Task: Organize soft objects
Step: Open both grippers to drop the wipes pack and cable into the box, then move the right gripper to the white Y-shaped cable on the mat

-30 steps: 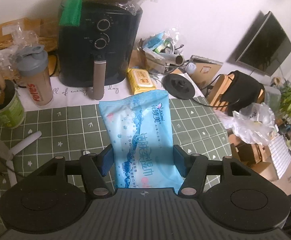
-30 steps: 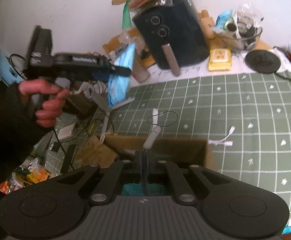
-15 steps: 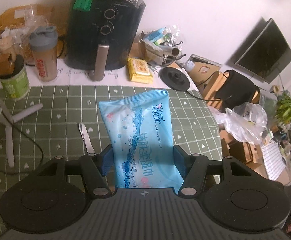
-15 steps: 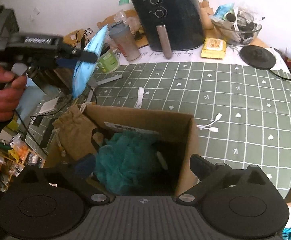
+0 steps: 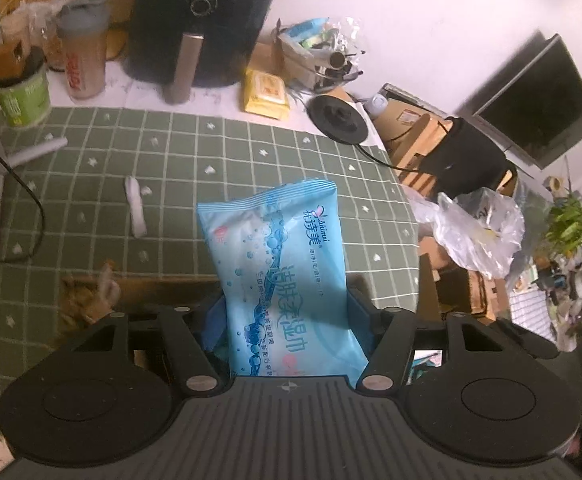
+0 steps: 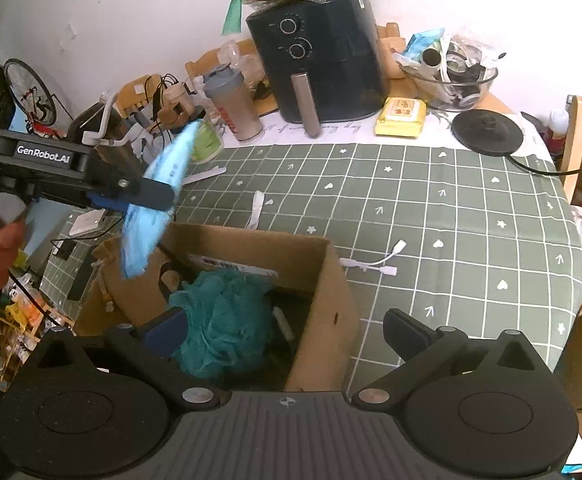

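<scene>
While the left gripper (image 5: 287,320) clamps the blue wipes pack (image 5: 279,276) between its fingers, the right gripper (image 6: 287,328) stands wide open and empty.
Seen from the right wrist, the pack sticks out past the left fingertips, tilted above the near left corner of the cardboard box (image 6: 323,276). It is a flat, glossy plastic pouch with bubbles and printed characters. Just ahead of the right gripper, a teal mesh puff (image 6: 227,320), ruffled and soft, lies inside the brown box.

A lived-in home, we judge. Ahead of the claws: air fryer (image 6: 323,56), shaker bottle (image 6: 233,100), kettle base (image 6: 487,131) on a green checked tablecloth (image 6: 431,216). Right of the left claw: TV (image 5: 539,108), houseplant (image 5: 575,228).
</scene>
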Motion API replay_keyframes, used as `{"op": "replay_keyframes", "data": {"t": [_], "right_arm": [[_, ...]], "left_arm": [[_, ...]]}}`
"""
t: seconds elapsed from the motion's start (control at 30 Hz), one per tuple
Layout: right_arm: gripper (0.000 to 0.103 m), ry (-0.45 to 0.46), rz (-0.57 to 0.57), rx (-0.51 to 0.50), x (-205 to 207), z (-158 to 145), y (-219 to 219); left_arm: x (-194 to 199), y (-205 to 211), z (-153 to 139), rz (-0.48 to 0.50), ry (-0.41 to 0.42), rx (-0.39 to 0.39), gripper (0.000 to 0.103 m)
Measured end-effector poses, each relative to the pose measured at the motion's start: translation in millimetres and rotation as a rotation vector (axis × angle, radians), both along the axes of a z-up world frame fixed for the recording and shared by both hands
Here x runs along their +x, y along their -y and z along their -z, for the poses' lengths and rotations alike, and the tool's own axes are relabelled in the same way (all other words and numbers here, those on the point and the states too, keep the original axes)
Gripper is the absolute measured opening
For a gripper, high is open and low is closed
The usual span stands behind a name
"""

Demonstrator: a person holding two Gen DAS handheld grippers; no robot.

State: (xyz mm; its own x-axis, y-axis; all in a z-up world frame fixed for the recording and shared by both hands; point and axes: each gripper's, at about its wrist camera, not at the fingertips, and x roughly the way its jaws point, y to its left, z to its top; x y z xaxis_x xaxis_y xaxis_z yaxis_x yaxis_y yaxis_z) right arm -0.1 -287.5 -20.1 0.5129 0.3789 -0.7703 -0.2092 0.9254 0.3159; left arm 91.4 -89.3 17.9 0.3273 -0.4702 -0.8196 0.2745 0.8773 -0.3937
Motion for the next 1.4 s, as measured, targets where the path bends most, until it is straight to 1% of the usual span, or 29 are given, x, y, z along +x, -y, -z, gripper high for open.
{"op": "replay_keyframes", "data": {"t": [0.1,0.13,0.17,0.2,0.4,0.53,0.7,0.8,1.07,1.2,1.3,1.4], "right_arm": [[0.103,-0.003,-0.004,-0.007,-4,2,1],[0.103,-0.004,-0.003,-0.006,-5,3,1],[0.103,-0.005,-0.001,-0.006,-6,3,2],[0.103,-0.005,0.000,-0.006,-7,4,3],[0.103,-0.005,-0.002,-0.016,-12,7,3],[0.103,-0.007,-0.011,-0.015,-14,9,1],[0.103,-0.006,-0.019,-0.032,-13,10,-3],[0.103,0.002,-0.019,-0.048,-13,12,-5],[0.103,0.017,0.017,-0.095,-4,19,-10],[0.103,0.037,0.043,-0.128,3,22,-15],[0.103,0.081,0.060,-0.160,5,21,-18],[0.103,0.089,0.076,-0.215,11,22,-21]], "left_arm": [[-5,6,3,0.003,-0.016,-0.065,0.069],[-6,6,5,0.007,-0.026,-0.091,0.077],[-8,5,6,0.007,-0.030,-0.105,0.082],[-10,4,6,0.002,-0.027,-0.107,0.083],[-21,-13,7,-0.037,0.000,-0.046,0.083],[-30,-28,7,-0.061,0.044,0.036,0.083],[-41,-47,7,-0.051,0.078,0.116,0.083],[-48,-64,7,-0.062,0.092,0.158,0.083],[-60,-93,10,-0.129,0.072,0.158,0.083],[-64,-101,17,-0.151,0.043,0.149,0.083],[-65,-104,23,-0.146,0.027,0.153,0.083],[-64,-107,27,-0.134,0.021,0.153,0.083]]}}
